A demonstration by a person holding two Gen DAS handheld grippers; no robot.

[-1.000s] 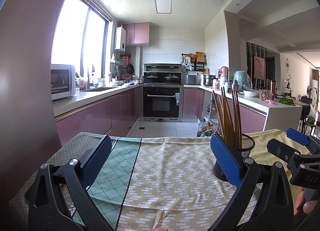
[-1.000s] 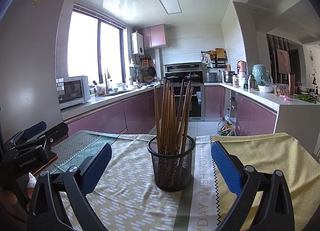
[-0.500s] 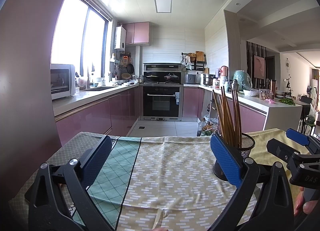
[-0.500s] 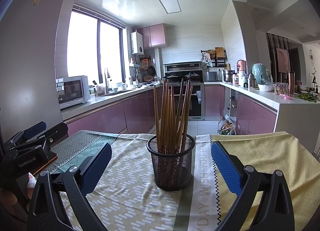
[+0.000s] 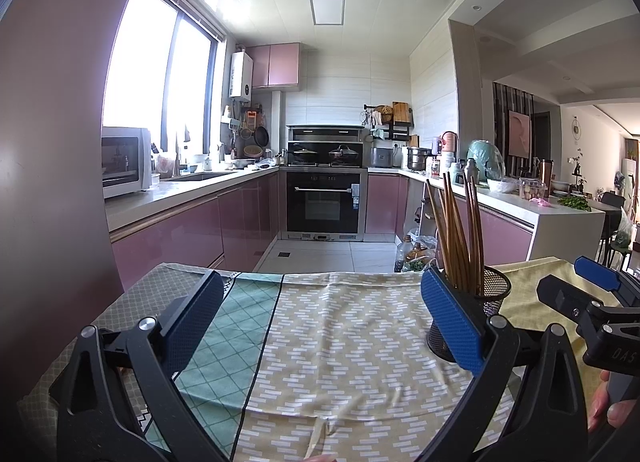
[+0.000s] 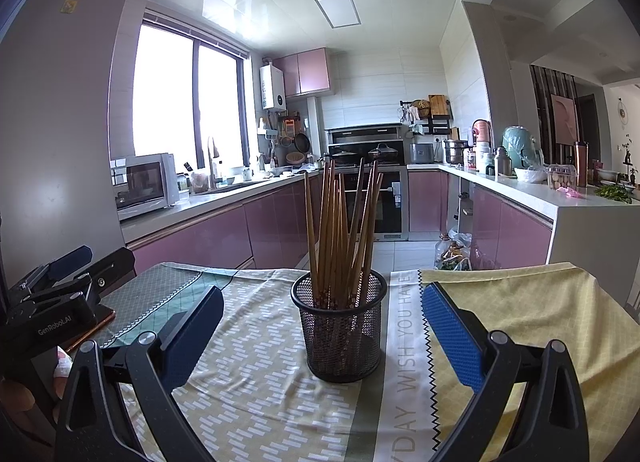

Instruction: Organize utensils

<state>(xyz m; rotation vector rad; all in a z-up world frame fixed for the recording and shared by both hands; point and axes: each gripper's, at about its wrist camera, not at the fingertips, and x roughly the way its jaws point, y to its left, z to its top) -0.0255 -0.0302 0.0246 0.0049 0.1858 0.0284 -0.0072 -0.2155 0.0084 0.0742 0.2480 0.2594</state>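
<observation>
A black mesh holder [image 6: 340, 326] stands upright on the cloth-covered table, filled with several brown wooden chopsticks [image 6: 340, 230]. It sits centred ahead of my right gripper [image 6: 320, 338], which is open and empty, its blue pads on either side of the holder and short of it. In the left wrist view the holder [image 5: 490, 302] is partly hidden behind the right pad of my left gripper [image 5: 324, 322], which is open and empty over bare cloth. The right gripper [image 5: 592, 302] shows at that view's right edge.
The table is covered with patterned cloths [image 5: 340, 342], teal at left and yellow [image 6: 520, 322] at right. The left gripper [image 6: 56, 294] shows at the left edge of the right wrist view. A kitchen with pink cabinets [image 5: 192, 230] and an oven [image 5: 324, 202] lies beyond the table's far edge.
</observation>
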